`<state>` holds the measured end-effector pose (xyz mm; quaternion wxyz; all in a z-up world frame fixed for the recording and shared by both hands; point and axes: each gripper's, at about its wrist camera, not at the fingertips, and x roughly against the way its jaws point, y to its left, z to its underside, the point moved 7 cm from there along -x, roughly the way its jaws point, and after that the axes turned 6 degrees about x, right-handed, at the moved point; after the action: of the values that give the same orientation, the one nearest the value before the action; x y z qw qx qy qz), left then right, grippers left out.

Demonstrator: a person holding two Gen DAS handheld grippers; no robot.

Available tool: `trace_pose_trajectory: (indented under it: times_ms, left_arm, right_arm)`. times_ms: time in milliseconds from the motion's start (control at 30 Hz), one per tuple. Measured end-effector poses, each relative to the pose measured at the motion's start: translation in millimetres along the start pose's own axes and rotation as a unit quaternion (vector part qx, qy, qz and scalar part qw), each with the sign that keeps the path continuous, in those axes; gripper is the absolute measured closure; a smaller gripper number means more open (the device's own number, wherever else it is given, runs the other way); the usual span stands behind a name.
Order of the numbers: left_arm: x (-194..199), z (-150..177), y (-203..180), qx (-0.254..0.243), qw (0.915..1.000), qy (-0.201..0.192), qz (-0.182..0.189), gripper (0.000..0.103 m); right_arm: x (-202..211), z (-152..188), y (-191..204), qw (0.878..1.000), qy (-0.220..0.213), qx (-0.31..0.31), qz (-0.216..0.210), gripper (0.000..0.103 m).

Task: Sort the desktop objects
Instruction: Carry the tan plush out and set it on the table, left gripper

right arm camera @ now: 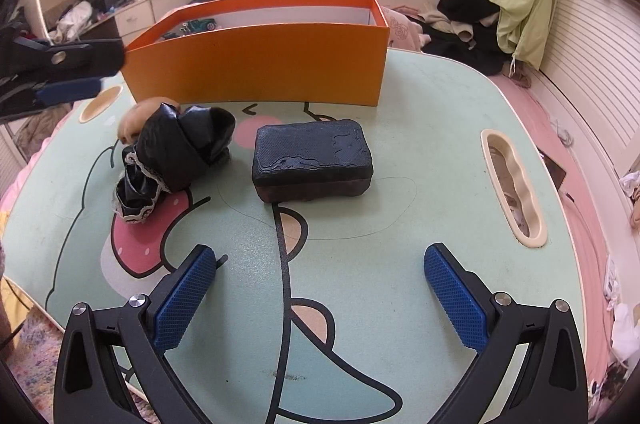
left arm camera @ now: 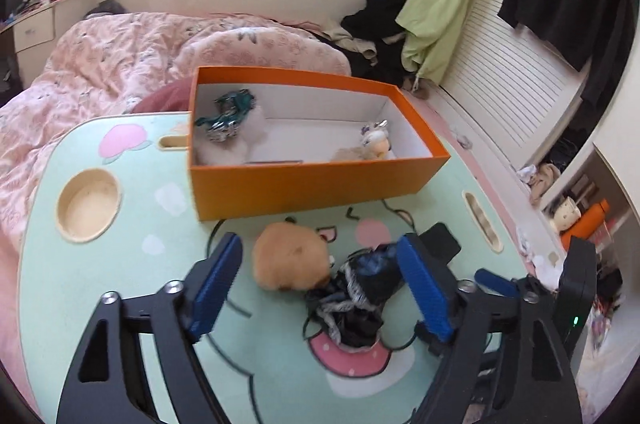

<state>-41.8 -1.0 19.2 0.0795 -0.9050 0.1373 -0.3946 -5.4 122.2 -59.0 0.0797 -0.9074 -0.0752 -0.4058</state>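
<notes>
ahead of the left hand-held gripper, spread and empty, orange box held toy car and small plush; brown plush, black cloth, black block were left. right hand-held gripper was spread, empty.

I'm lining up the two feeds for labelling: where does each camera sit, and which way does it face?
Left wrist: on the left tongs, open, angled down over the plush toy and black cloth, facing the orange box.
Right wrist: on the right tongs, open and empty, facing the black block.
Shared: box, cloth, toy, table; each shows the other tongs.
</notes>
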Motion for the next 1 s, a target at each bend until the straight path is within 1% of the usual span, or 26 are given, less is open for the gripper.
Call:
trace_pose_trajectory:
  times_ms: [67,200,333,367,400,433,467,567,1000]
  left_arm:
    - [5,17,4,-0.01,0.9998,0.012,-0.009,0.022]
    - [8,51,9,-0.02,0.9994,0.026,-0.007,0.022]
    - [-13,75,7,-0.044,0.9964,0.059,-0.041,0.022]
    - [-17,77,4,-0.058,0.9953,0.056,-0.054,0.017]
    - [-21,79,3,-0.07,0.9929,0.062,-0.074,0.013]
    - [-27,81,1,-0.086,0.9887,0.067,-0.103,0.011]
    - [-31,83,0,-0.098,0.9851,0.071,-0.123,0.0]
    - [-35,83,0,-0.098,0.9859,0.075,-0.112,0.0]
    - [-39,82,2,-0.1,0.986,0.073,-0.112,0.0]
  right_arm:
    - [0,0,0,1.0,0.0,0.0,0.0,0.0]
    - [0,0,0,1.0,0.0,0.0,0.0,0.0]
    - [0,0,0,1.0,0.0,0.0,0.0,0.0]
    - [0,0,0,1.0,0.0,0.001,0.0,0.0]
    - [1,0,0,1.0,0.0,0.001,0.001,0.0]
    - [1,1,0,1.0,0.0,0.001,0.0,0.0]
    - [1,1,0,1.0,0.0,0.0,0.0,0.0]
    - [2,2,1,1.0,-0.001,0.001,0.0,0.0]
    - [5,3,-2,1.0,-0.003,-0.009,-0.001,0.0]
